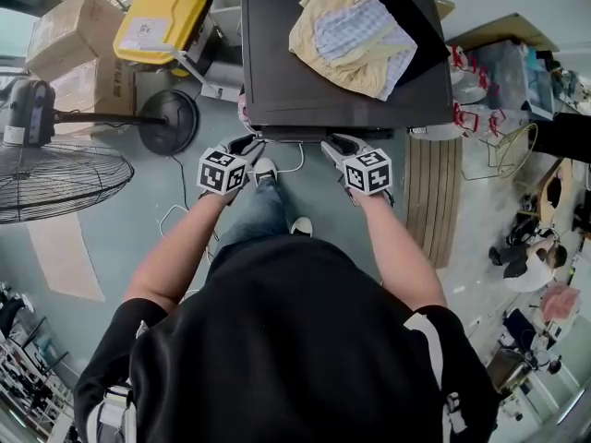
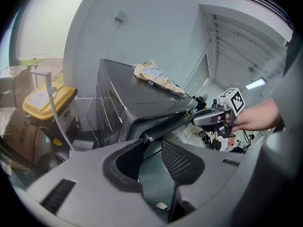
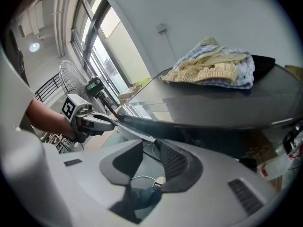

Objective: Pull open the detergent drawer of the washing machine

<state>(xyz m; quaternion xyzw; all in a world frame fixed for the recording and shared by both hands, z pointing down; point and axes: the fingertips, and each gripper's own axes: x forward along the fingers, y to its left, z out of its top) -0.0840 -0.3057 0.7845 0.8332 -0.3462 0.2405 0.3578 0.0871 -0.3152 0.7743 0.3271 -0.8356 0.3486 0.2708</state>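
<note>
A dark grey, box-shaped washing machine stood directly ahead of the person, its flat top facing up toward the head view. To its left were a round wire floor fan, brown cardboard boxes and a yellow plastic bin. A crumpled pile of cream, checked and black cloth lay on the machine's top toward the back right.

A dark, narrow front strip ran just under the near edge of the top, with its long axis level, side to side across the machine's front, and its face turned toward the person. The detergent drawer could not be told apart from this strip.

The left gripper met the strip near its left end. In its own view the jaws were narrow, pinching the strip's edge. The right gripper met it nearer the middle, its jaws likewise drawn close on the thin edge. Each gripper saw the other along the strip – right gripper, left gripper.
</note>
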